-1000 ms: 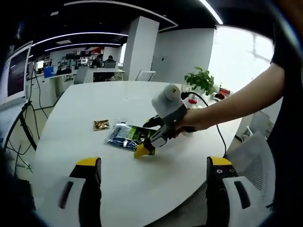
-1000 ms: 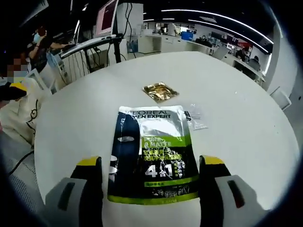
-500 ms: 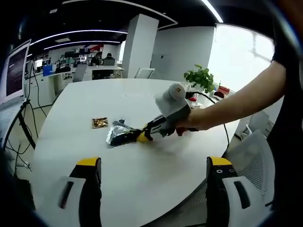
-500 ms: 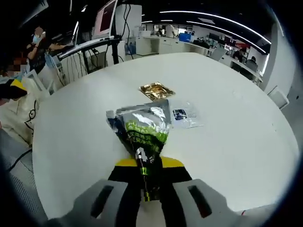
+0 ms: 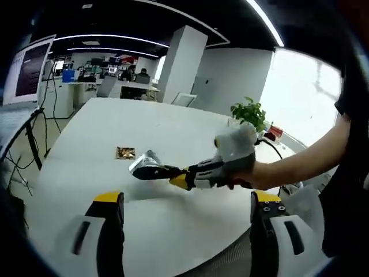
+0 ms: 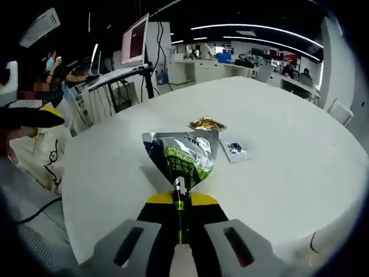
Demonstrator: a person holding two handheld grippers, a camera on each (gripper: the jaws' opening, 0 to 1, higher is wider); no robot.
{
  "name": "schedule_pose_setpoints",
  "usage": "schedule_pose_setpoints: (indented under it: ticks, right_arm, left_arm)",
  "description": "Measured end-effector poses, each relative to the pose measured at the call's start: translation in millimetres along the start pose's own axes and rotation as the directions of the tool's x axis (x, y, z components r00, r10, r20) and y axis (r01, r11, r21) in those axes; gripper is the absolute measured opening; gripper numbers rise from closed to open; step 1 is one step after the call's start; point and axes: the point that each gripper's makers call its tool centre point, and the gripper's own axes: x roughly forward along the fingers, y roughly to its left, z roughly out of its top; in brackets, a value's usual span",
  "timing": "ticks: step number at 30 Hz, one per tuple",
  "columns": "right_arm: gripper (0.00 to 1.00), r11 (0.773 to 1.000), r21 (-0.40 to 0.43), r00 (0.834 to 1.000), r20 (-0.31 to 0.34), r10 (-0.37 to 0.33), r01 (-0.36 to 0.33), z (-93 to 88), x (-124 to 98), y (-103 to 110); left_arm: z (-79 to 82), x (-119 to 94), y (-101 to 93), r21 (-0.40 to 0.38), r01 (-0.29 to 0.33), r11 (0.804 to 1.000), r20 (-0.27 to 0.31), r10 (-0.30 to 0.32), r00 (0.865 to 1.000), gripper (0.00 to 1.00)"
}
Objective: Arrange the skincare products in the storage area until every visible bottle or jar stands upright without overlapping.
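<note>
the right gripper [image 6: 179,203] has its jaws pressed together on the near edge of the silver-green pouch [image 6: 183,157], held lifted above the white table [image 6: 277,173]. the left gripper [image 5: 183,214] has jaws spread wide, touching nothing. a gold sachet [image 6: 206,123] and a clear sachet [image 6: 234,150] lie just beyond the pouch. the pouch's print is crumpled and hard to read.
</note>
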Motion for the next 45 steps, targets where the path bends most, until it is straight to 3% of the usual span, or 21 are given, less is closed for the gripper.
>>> schedule_pose_setpoints:
  ticks: [3, 8, 16, 18, 20, 24, 30, 31, 33, 35, 40, 45]
  right_arm:
    - [0.06, 0.999, 0.024, 0.995, 0.094, 0.039, -0.042, 23.8, -19, 22]
    - [0.06, 0.997, 0.015, 0.984, 0.161, 0.076, -0.079, 48.0, -48, 51]
    - [0.06, 0.989, 0.018, 0.965, 0.223, 0.137, -0.145, 62.6, -75, 85]
    - [0.06, 0.988, 0.019, 0.963, 0.225, 0.146, -0.154, 61.8, -79, 90]
    - [0.06, 0.986, 0.011, 0.958, 0.240, 0.156, -0.164, 63.4, -86, 98]
    - [0.06, 0.986, -0.017, 0.955, 0.249, 0.163, -0.164, 63.2, -95, 109]
    - [0.06, 0.987, -0.045, 0.944, 0.287, 0.161, -0.155, 68.7, -107, 115]
    - [0.07, 0.986, -0.056, 0.946, 0.281, 0.164, -0.154, 67.5, -107, 116]
    - [0.09, 0.987, -0.072, 0.944, 0.291, 0.157, -0.142, 69.6, -109, 116]
    - [0.15, 0.984, -0.134, 0.945, 0.290, 0.155, -0.120, 71.9, -111, 117]
    - [0.34, 0.981, -0.135, 0.939, 0.298, 0.171, -0.136, 79.3, -119, 119]
    - [0.42, 0.978, -0.101, 0.928, 0.314, 0.203, -0.180, 82.8, -128, 117]
  left_arm:
    - [9.4, -1, -4.4, -0.071, 0.011, 0.997, 0.054, -0.008, 0.999, 0.85]
    - [17.0, -3, -9.4, -0.145, 0.034, 0.989, 0.103, -0.019, 0.994, 0.85]
    - [31.6, -12, -8.1, -0.210, 0.051, 0.976, 0.169, -0.015, 0.985, 0.83]
    - [39.0, -16, -5.7, -0.245, 0.064, 0.967, 0.208, -0.012, 0.978, 0.81]
    - [45.9, -18, -4.5, -0.278, 0.082, 0.957, 0.248, -0.011, 0.969, 0.76]
    - [50.0, -23, 3.3, -0.288, 0.072, 0.955, 0.265, 0.007, 0.964, 0.63]
    - [53.4, -25, -3.8, -0.296, 0.098, 0.950, 0.291, -0.008, 0.957, 0.28]
    - [59.8, -26, -9.2, -0.268, 0.127, 0.955, 0.327, -0.033, 0.945, 0.25]
    - [59.6, -26, -9.9, -0.302, 0.114, 0.946, 0.328, -0.009, 0.944, 0.22]
    - [62.8, -28, -14.4, -0.326, 0.141, 0.935, 0.337, -0.025, 0.941, 0.19]
    - [71.1, -34, -18.0, -0.343, 0.187, 0.921, 0.350, -0.059, 0.935, 0.10]
    - [74.1, -33, -29.4, -0.347, 0.227, 0.910, 0.336, -0.105, 0.936, 0.06]
